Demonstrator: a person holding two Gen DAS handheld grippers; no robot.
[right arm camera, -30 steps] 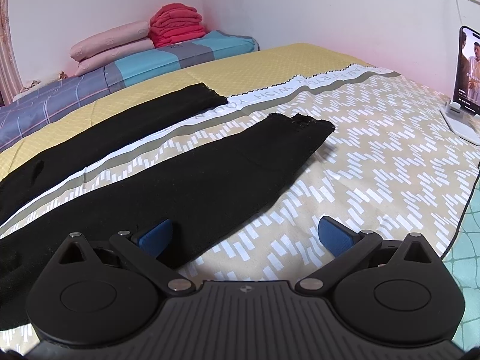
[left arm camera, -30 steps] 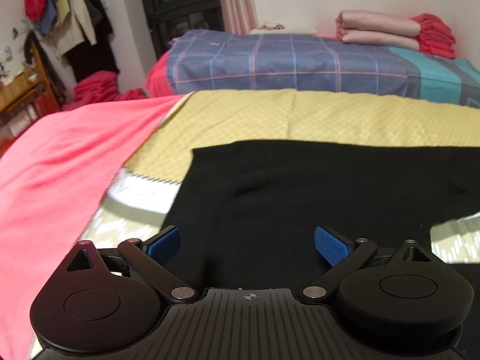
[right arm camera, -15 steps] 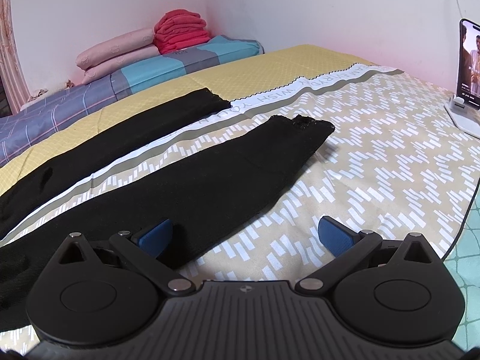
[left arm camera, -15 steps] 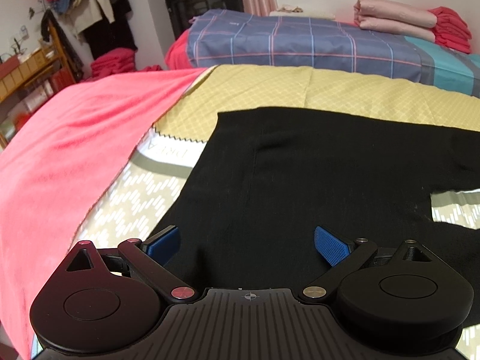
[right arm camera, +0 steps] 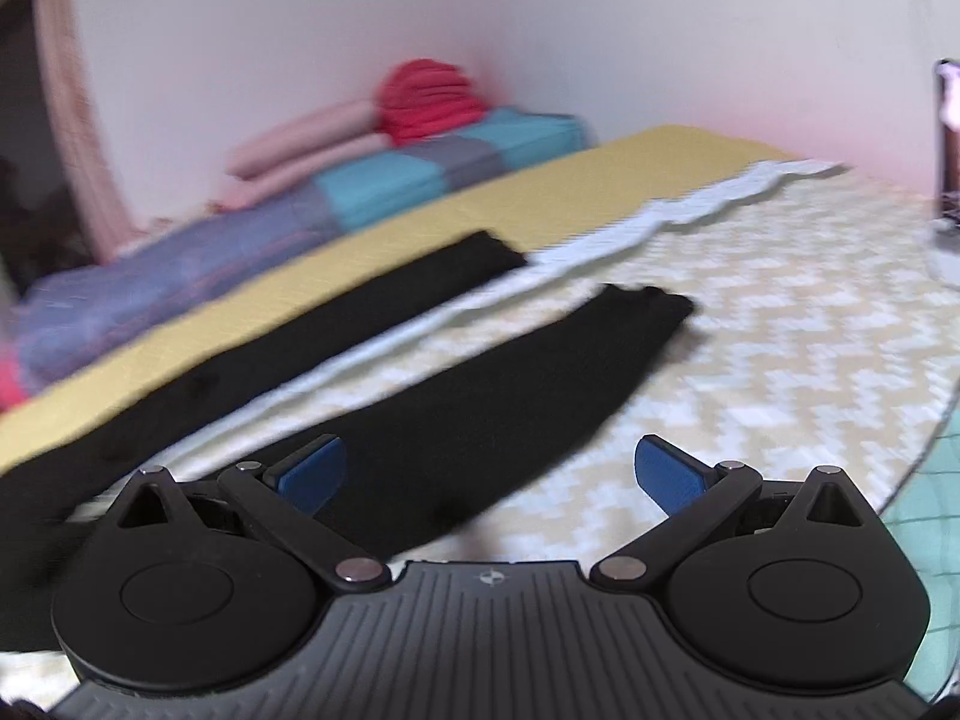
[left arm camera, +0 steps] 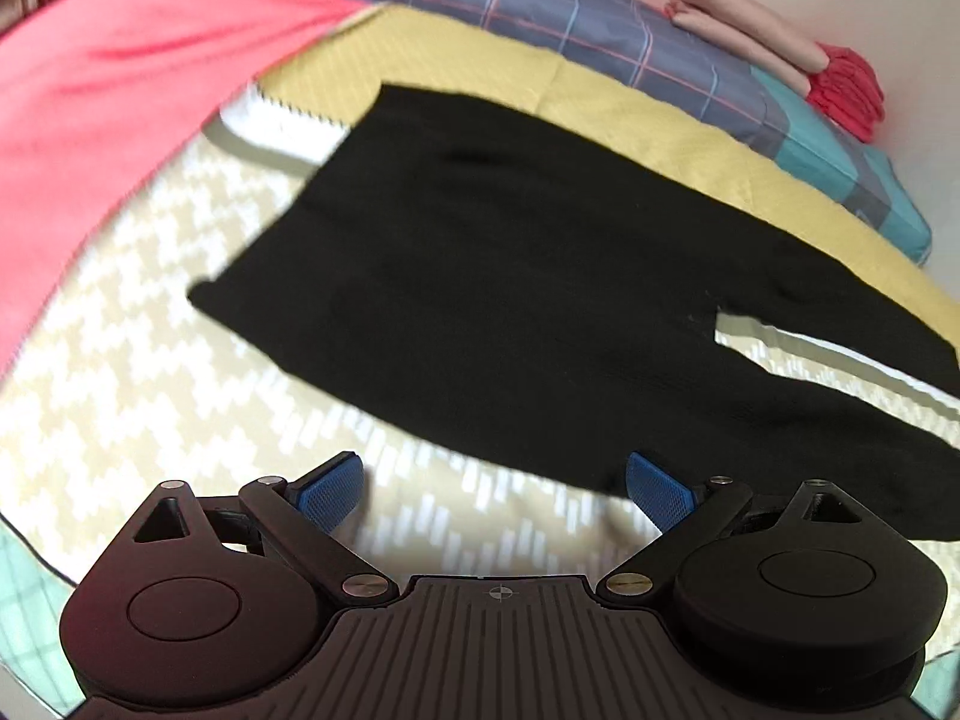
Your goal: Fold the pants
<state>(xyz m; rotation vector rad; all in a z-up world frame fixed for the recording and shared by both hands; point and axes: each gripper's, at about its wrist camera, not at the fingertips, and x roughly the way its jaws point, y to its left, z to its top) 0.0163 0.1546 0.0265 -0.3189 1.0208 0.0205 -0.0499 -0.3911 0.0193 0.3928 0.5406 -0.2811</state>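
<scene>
Black pants (left arm camera: 510,276) lie flat on the patterned bed cover, waist to the left, legs running right. In the right wrist view the two legs (right arm camera: 516,384) lie spread apart with a strip of cover between them. My left gripper (left arm camera: 495,489) is open and empty, just off the near edge of the waist part. My right gripper (right arm camera: 489,471) is open and empty over the near leg, its left pad (right arm camera: 312,471) above the black cloth. Both views are blurred by motion.
A pink blanket (left arm camera: 102,84) covers the bed's left side. Folded bedding and a red pile (left arm camera: 840,84) lie at the back by the wall. A phone on a stand (right arm camera: 948,144) sits at the far right. The bed's edge (right arm camera: 924,456) is near on the right.
The left gripper has drawn back and turned right, so the waist's near edge now shows ahead of the pads. The right gripper has shifted right along the near leg. Both stay open.
</scene>
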